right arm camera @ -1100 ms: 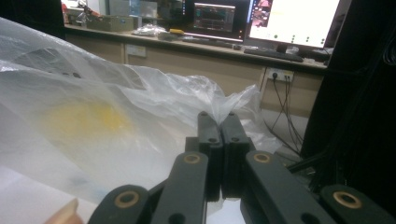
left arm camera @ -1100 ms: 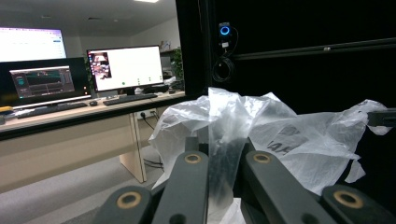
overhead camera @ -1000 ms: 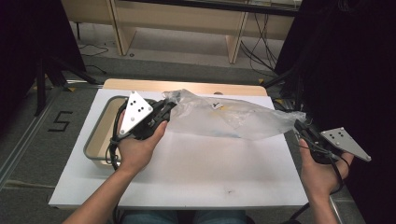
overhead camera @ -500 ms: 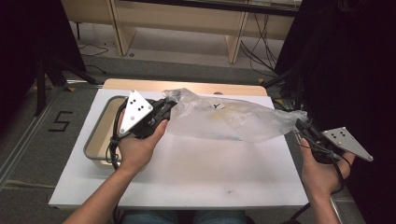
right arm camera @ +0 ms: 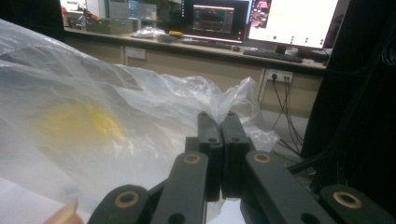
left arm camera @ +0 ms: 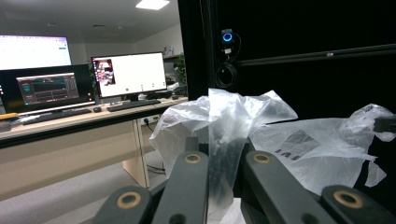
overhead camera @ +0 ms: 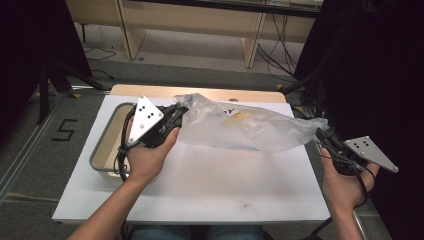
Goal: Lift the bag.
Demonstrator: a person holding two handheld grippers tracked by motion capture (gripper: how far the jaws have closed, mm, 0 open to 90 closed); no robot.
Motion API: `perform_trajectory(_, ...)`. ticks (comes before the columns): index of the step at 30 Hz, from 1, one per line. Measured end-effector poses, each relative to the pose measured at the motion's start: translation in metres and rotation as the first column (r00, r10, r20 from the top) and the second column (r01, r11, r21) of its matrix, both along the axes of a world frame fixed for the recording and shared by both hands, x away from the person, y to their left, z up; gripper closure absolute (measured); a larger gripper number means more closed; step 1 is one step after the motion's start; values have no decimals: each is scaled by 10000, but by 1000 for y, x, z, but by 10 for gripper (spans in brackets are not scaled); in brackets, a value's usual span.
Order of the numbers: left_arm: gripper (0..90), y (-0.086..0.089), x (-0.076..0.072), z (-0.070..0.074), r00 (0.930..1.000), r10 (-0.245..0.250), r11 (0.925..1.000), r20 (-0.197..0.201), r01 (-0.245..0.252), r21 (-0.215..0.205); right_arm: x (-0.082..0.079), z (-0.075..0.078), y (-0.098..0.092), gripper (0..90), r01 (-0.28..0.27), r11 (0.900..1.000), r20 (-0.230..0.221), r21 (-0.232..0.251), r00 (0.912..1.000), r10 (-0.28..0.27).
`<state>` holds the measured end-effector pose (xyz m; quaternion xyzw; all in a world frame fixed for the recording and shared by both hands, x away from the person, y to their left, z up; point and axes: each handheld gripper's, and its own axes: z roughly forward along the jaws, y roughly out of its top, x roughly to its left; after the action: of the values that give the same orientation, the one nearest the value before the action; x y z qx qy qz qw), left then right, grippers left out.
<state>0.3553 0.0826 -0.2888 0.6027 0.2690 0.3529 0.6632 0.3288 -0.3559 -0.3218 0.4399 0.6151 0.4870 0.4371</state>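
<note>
A clear plastic bag [overhead camera: 250,131] with a yellow patch inside hangs stretched above the white table [overhead camera: 210,185] between my two grippers. My left gripper [overhead camera: 180,112] is shut on the bag's left end; in the left gripper view the film [left arm camera: 308,149] is bunched and pinched between the black jaws [left arm camera: 220,148]. At the table's right edge my right gripper [overhead camera: 320,134] is shut on the bag's right tip. The right gripper view shows its jaws [right arm camera: 218,120] pressed together on a crumpled corner of the bag [right arm camera: 93,126]. A hand holds each gripper.
A shallow beige tray [overhead camera: 102,150] lies at the table's left side, partly under the left hand. A wooden board [overhead camera: 150,90] borders the table's far edge. Desks with lit monitors [left arm camera: 128,74] stand beyond, and black curtains hang at both sides.
</note>
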Motion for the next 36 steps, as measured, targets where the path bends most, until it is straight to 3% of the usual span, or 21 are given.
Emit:
perform_trajectory(9, 887, -2, -2, 6, 9997, -127, 9998, 219, 130, -134, 1, -1, 2, 897, -52, 10000, -19, -53, 10000, 52)
perform_trajectory(26, 887, -5, -4, 15, 9986, -236, 9991, 466, 252, -339, -3, 8, -2, 897, 72, 10000, 336, 18, 9994, -73)
perform_trajectory(36, 887, -3, 6, 10, 9996, 42, 9992, 270, -31, -393, 0, 5, 1, 896, 8, 10000, 186, 16, 9998, -8)
